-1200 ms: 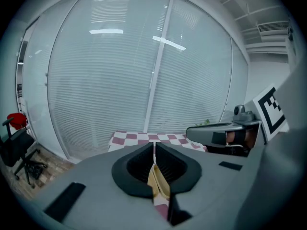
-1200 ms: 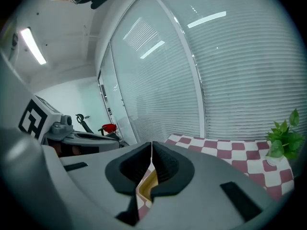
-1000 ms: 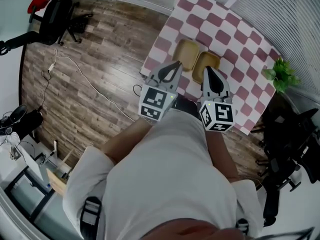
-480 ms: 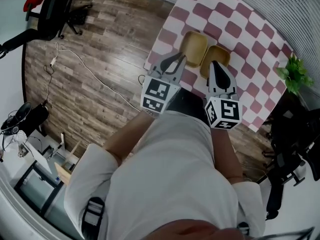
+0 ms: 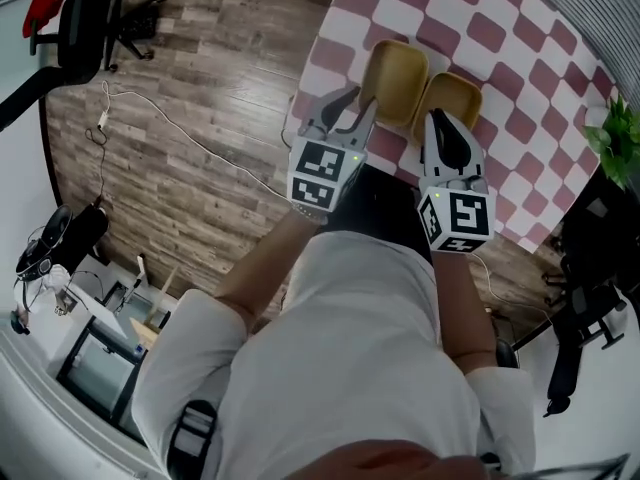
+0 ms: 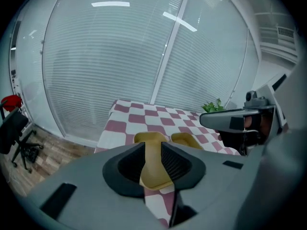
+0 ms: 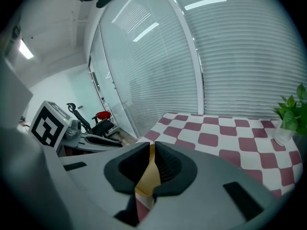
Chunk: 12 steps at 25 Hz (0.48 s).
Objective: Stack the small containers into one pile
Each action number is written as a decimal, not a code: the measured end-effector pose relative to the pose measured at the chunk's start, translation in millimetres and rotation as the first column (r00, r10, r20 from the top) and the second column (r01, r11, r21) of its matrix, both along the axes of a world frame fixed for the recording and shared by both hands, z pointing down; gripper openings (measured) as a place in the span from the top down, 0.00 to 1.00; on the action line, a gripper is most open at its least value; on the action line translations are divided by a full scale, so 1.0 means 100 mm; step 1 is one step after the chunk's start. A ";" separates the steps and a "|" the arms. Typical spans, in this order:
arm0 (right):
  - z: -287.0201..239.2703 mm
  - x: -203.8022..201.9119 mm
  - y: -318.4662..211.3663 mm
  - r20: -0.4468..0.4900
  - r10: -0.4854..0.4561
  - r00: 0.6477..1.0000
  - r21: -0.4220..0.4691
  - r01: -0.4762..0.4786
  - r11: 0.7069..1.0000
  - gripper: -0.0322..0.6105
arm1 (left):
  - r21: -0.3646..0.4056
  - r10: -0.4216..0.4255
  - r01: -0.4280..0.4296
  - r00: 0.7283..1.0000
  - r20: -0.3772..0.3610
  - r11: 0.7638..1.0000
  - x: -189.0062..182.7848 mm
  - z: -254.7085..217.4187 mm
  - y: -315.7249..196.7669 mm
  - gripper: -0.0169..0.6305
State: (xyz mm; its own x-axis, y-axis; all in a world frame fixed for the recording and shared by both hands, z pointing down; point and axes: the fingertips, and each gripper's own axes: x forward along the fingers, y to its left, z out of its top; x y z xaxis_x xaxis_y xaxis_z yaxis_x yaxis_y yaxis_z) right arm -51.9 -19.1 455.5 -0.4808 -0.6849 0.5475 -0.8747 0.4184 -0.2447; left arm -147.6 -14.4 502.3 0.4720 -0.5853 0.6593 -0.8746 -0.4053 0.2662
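Observation:
Two shallow yellow containers lie side by side near the front edge of the pink-and-white checked table (image 5: 500, 38): the left container (image 5: 398, 68) and the right container (image 5: 452, 98). My left gripper (image 5: 350, 103) hovers just short of the left container (image 6: 148, 138), open by a narrow gap with nothing in it. My right gripper (image 5: 436, 120) reaches the near rim of the right container, jaws shut; a sliver of yellow container (image 7: 147, 176) shows past them. The right container (image 6: 184, 139) also shows in the left gripper view.
A small potted plant (image 5: 622, 138) stands at the table's right side. Black office chairs (image 5: 90, 18) stand on the wooden floor at the far left, with another chair (image 5: 590, 298) at the right. A cable (image 5: 180, 133) runs across the floor. Glass walls with blinds stand behind the table.
The person has stepped closer to the table. Both grippers now sit nearer the two containers, which have not moved on the cloth.

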 end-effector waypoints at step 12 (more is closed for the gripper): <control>0.66 0.05 0.06 0.006 0.022 1.000 -0.074 -0.021 0.997 0.89 | -0.097 -0.023 0.024 1.000 0.018 0.995 -0.02 1.03 -0.09 0.80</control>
State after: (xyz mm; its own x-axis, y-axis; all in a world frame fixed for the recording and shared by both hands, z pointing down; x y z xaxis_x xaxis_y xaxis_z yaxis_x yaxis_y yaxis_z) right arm -47.3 -13.1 521.8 -0.4706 -0.6526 0.5939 -0.8814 0.3800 -0.2807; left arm -149.9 -23.7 605.5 0.4471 -0.5286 0.7216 -0.8883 -0.3573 0.2886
